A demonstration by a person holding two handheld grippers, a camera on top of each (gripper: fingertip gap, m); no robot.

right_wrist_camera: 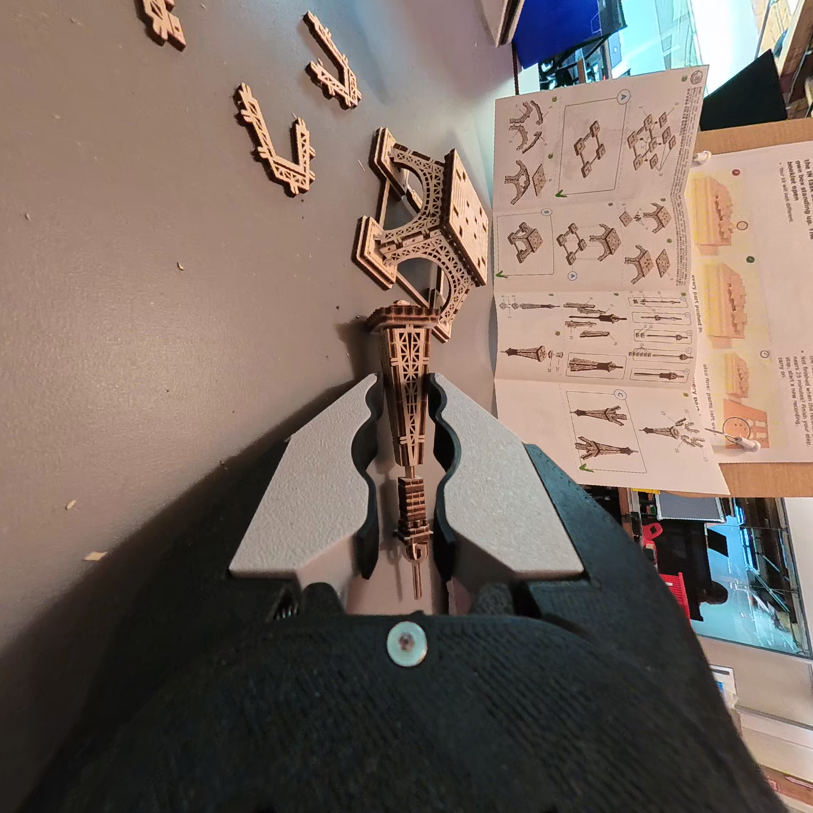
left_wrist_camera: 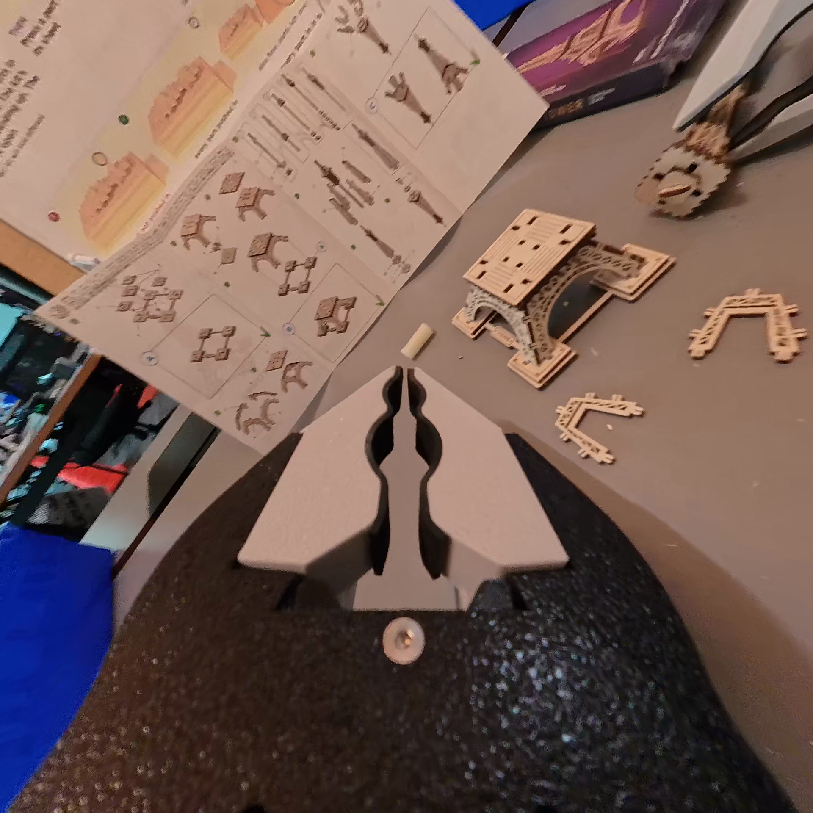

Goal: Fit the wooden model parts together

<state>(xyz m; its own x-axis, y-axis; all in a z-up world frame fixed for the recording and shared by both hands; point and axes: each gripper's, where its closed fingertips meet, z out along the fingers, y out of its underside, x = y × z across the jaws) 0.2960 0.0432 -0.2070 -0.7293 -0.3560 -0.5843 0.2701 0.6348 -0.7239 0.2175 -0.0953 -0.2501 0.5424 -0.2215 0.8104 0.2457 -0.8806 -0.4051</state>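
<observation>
The wooden tower base (left_wrist_camera: pixel 554 290) with arched legs and a slotted square top stands on the grey table; it also shows in the right wrist view (right_wrist_camera: pixel 431 228). My right gripper (right_wrist_camera: pixel 404 382) is shut on the tapered wooden spire (right_wrist_camera: pixel 407 387), whose wide toothed end (right_wrist_camera: pixel 402 314) points at the base, close to it. In the left wrist view the spire (left_wrist_camera: pixel 686 171) hangs from the right gripper's fingers (left_wrist_camera: pixel 721 79) at the upper right. My left gripper (left_wrist_camera: pixel 404 371) is shut and empty, short of the base. Two lattice frame parts lie loose (left_wrist_camera: pixel 748 325) (left_wrist_camera: pixel 589 422).
A folded instruction sheet (left_wrist_camera: pixel 246 211) lies at the table's left, seen also in the right wrist view (right_wrist_camera: pixel 594 281). A purple box (left_wrist_camera: pixel 616 48) sits at the back. A small pale peg (left_wrist_camera: pixel 417 338) lies just ahead of my left gripper. The table edge runs at the left. My hands' fingertips stand some 15 centimeters from each other.
</observation>
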